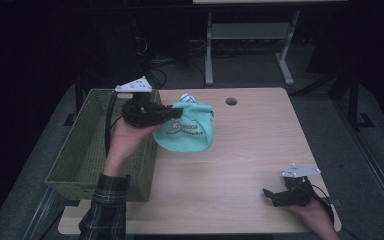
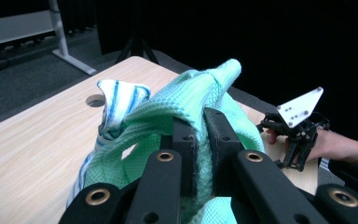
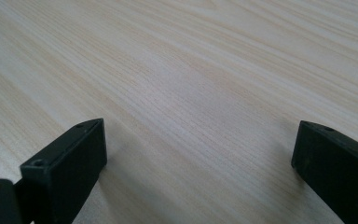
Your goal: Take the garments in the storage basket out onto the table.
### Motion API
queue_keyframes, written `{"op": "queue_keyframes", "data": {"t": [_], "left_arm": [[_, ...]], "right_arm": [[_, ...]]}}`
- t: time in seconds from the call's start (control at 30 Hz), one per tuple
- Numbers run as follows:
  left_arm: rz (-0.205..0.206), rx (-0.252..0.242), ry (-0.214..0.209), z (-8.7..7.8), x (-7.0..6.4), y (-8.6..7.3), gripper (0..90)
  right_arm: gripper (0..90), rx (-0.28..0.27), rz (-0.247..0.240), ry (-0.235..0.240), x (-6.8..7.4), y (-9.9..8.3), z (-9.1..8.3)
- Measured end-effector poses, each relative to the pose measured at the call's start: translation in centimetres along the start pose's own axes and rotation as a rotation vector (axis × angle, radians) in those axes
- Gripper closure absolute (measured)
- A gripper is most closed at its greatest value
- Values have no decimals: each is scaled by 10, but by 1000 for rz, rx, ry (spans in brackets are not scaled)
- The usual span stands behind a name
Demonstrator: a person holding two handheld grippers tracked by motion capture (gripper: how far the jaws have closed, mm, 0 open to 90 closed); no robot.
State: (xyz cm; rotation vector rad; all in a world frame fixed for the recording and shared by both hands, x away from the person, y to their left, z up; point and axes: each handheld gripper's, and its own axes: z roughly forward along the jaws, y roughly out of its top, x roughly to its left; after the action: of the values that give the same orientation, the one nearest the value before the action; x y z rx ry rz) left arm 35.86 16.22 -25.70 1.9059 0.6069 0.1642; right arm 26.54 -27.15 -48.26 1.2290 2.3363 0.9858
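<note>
A mint-green cloth (image 1: 186, 131) is held bunched above the far left part of the counter (image 1: 240, 150), just beside a green woven basket (image 1: 87, 150). It is clamped between the jaws of the left claw (image 2: 200, 140), a fold being pinched tight. A blue-striped white cloth (image 2: 117, 103) is seen against it, perhaps tangled in it. The right claw (image 3: 198, 149) is held low over the bare near right corner, its jaws set wide apart.
</note>
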Motion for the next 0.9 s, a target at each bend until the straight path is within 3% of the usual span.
{"op": "queue_keyframes", "data": {"t": [0.5,0.9], "left_arm": [[31,48,-46,44,-19,-9,830],[30,72,-70,78,-29,-23,830]], "right_arm": [[26,-1,-1,-1,0,0,0],[26,1,2,1,0,0,0]]}}
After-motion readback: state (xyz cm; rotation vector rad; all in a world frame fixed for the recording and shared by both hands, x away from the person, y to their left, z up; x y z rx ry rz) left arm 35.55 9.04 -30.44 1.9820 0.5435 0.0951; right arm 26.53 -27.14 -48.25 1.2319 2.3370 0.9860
